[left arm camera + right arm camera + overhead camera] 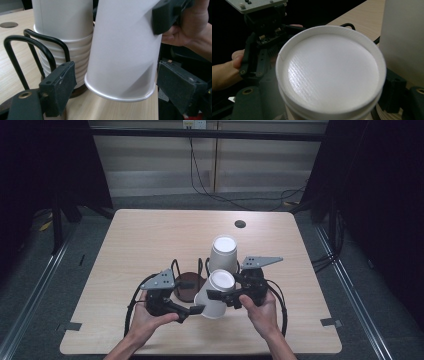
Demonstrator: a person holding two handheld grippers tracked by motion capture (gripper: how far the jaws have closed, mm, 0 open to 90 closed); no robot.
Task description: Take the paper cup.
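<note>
A single white paper cup (215, 295) hangs upside down and tilted just above the table, its flat base (329, 72) facing my right gripper's camera. My right gripper (226, 287) is shut on its upper wall, one pad (165, 17) pressing the side. My left gripper (196, 310) is open at the cup's rolled rim (120, 96); the rim lies between the two pads (60, 85) with a gap on the left one. Just behind stands a stack of upturned white cups (223, 251) in a black wire rack (176, 267) on a dark round base.
The rack's wire loops (37, 45) rise close beside my left gripper's jaw. A small round hole (240, 224) marks the light wooden table (150, 235) near its far edge. Cables trail on the floor beyond the table. Dark curtains hang at both sides.
</note>
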